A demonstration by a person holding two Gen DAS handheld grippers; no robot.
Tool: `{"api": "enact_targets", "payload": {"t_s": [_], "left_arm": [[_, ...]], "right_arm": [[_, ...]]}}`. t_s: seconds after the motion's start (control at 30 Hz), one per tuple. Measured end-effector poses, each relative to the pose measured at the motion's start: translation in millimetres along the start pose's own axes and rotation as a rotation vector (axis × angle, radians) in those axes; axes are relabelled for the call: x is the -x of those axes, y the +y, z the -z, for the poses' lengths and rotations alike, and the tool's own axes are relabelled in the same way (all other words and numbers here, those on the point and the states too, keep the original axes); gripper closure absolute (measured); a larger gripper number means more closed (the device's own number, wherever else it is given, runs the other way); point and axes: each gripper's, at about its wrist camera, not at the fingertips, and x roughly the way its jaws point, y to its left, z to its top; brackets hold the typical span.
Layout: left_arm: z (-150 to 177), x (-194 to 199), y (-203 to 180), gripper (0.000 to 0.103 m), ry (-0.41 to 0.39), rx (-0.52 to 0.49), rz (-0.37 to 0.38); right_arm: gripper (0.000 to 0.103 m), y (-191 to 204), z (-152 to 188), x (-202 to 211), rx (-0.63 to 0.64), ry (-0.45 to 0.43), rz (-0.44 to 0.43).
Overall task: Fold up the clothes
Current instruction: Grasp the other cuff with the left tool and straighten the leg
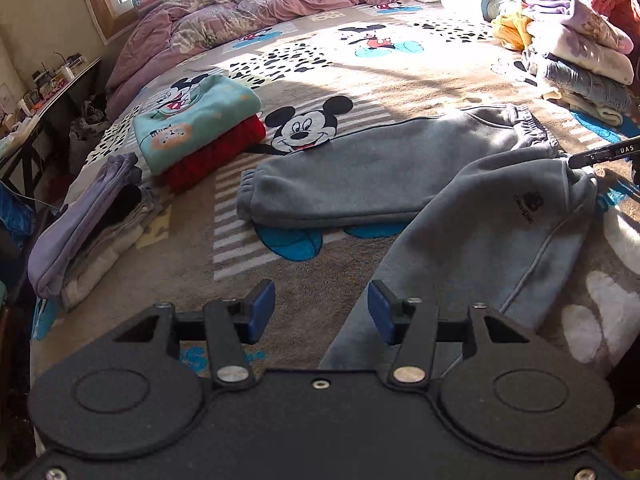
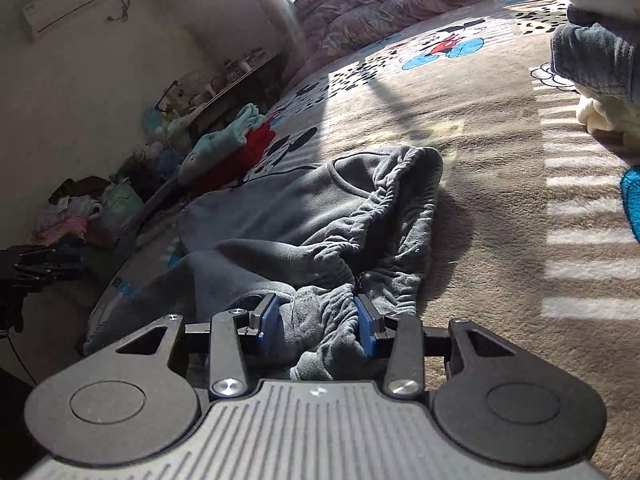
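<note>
Sweatpants (image 1: 384, 168), grey, spread across the bed blanket (image 1: 360, 76), one leg flat, the other draped toward the near edge. Waistband bunched between the pads of the right tongs (image 2: 316, 320), pressing in from both sides though the pads stand apart; hard to tell whether truly clamped. Right tongs cut off at the frame edge in the left view, only a black tip showing. Left tongs (image 1: 320, 310) spread apart, hovering empty beside the near leg. Small dark logo on the leg too blurred to read. Folded teal top (image 1: 192, 120) stacked on something red, near a lilac pile (image 1: 80, 216) at the bed's edge. Rumpled pink quilt (image 1: 248, 12) beyond, under a bright window. Cluttered tabletop (image 1: 44, 92) along the wall, contents indistinct.
</note>
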Motion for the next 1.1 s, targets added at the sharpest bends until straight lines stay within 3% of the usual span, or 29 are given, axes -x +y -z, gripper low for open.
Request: {"api": "enact_targets", "payload": {"t_s": [0.17, 0.27, 0.3, 0.43, 0.6, 0.67, 0.87, 0.9, 0.93, 1.03, 1.1], "left_arm": [[28.9, -11.9, -3.3, 0.052, 0.051, 0.050, 0.004], [39.3, -14.8, -2.6, 0.052, 0.065, 0.078, 0.001], [42.4, -13.8, -0.4, 0.052, 0.063, 0.102, 0.000], [55.6, -5.3, 24.3, 0.051, 0.034, 0.331, 0.061], [77.1, -11.1, 48.3, 0.049, 0.061, 0.644, 0.181], [81.3, -19.8, 51.1, 0.049, 0.075, 0.733, 0.224], [96.0, -43.1, 55.4, 0.051, 0.109, 0.914, 0.244], [97.0, -45.1, 56.4, 0.052, 0.101, 0.932, 0.244], [97.2, -46.2, 57.0, 0.064, 0.083, 0.946, 0.246], [84.9, -49.3, 52.8, 0.090, 0.060, 0.897, 0.237], [69.4, -44.4, 52.2, 0.094, 0.018, 0.838, 0.220]], "right_arm": [[0.052, 5.3, 3.5, 2.4, 0.046, 0.021, 0.006], [0.061, 9.6, 4.9, 6.0, 0.072, 0.027, -0.001], [0.068, 12.3, 4.6, 9.9, 0.079, 0.021, -0.017], [0.070, 8.2, 3.0, 32.2, 0.019, -0.028, -0.123], [0.069, -8.0, 15.3, 8.3, -0.128, -0.012, -0.090], [0.069, -10.3, 17.4, 6.1, -0.182, -0.041, -0.127], [0.070, -9.0, 23.1, 3.4, -0.266, -0.106, -0.180], [0.072, -6.8, 24.1, 3.1, -0.264, -0.114, -0.180], [0.078, -4.6, 25.0, 2.7, -0.262, -0.122, -0.180], [0.082, -0.2, 26.5, 3.3, -0.269, -0.156, -0.195], [0.085, -3.2, 24.2, 8.2, -0.309, -0.208, -0.241]]}}
